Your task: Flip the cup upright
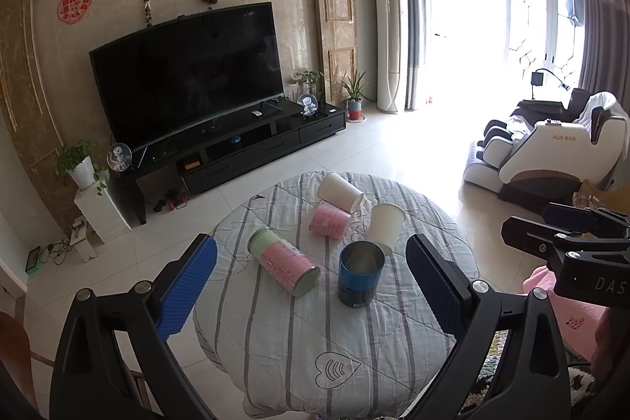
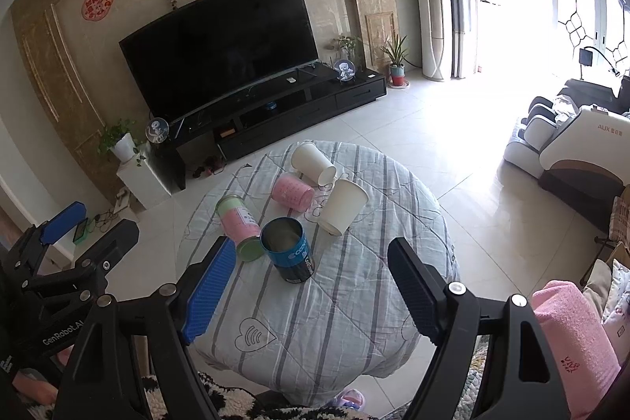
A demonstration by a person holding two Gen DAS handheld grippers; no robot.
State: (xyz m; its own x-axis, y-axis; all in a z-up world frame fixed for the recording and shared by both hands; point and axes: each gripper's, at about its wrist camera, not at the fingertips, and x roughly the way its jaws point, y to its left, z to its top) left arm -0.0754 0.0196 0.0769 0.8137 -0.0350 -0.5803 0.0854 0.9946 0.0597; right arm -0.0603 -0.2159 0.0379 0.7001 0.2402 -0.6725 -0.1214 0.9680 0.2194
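Note:
On a round table with a striped grey cloth (image 1: 299, 341) (image 2: 334, 306) a blue tin (image 1: 360, 274) (image 2: 289, 248) stands upright, mouth open. A pink and green tin (image 1: 285, 261) (image 2: 238, 225) lies on its side. A pink cup (image 1: 328, 222) (image 2: 293, 195) lies on its side. One white paper cup (image 1: 340, 192) (image 2: 313, 163) lies tipped at the far edge. Another white cup (image 1: 386, 227) (image 2: 342, 205) stands mouth down. My left gripper (image 1: 311, 290) is open and empty above the table's near side. My right gripper (image 2: 311, 290) is open and empty too.
A black TV on a low black stand (image 1: 244, 144) is against the far wall. A white massage chair (image 1: 551, 152) is at the right. A pink towel (image 2: 579, 337) lies at the near right. Tiled floor surrounds the table.

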